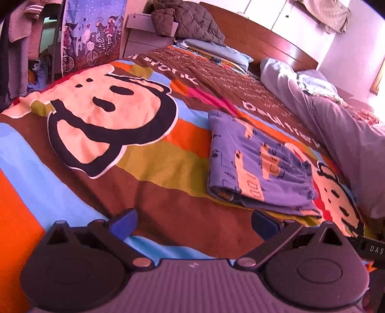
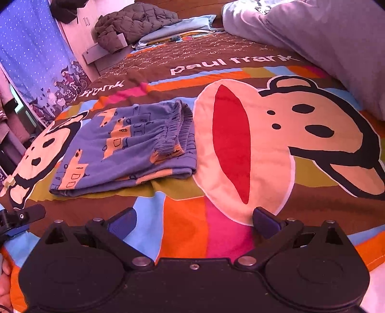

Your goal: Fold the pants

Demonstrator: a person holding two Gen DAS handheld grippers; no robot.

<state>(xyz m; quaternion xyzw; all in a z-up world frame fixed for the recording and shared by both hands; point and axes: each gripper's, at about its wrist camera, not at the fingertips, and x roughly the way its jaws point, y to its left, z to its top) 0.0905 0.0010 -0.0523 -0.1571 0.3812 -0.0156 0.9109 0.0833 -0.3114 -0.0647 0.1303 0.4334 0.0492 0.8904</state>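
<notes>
The pants [image 1: 257,161] are blue with orange printed shapes and lie folded in a flat stack on the bedspread. In the right wrist view the pants [image 2: 125,146] lie ahead and to the left, elastic waistband on top toward the right. My left gripper [image 1: 195,224] is open and empty, low over the bedspread, with the pants ahead and to its right. My right gripper [image 2: 195,221] is open and empty, above the bedspread just short of the pants. Neither gripper touches the pants.
The bedspread [image 1: 149,154] is striped with large monkey faces. A grey duvet [image 1: 349,134] is heaped along the bed's right side. A quilted jacket [image 1: 190,21] and pillows sit at the wooden headboard [image 1: 259,36]. A curtain [image 2: 36,55] hangs at left. The left gripper's tip [image 2: 24,218] shows in the right wrist view.
</notes>
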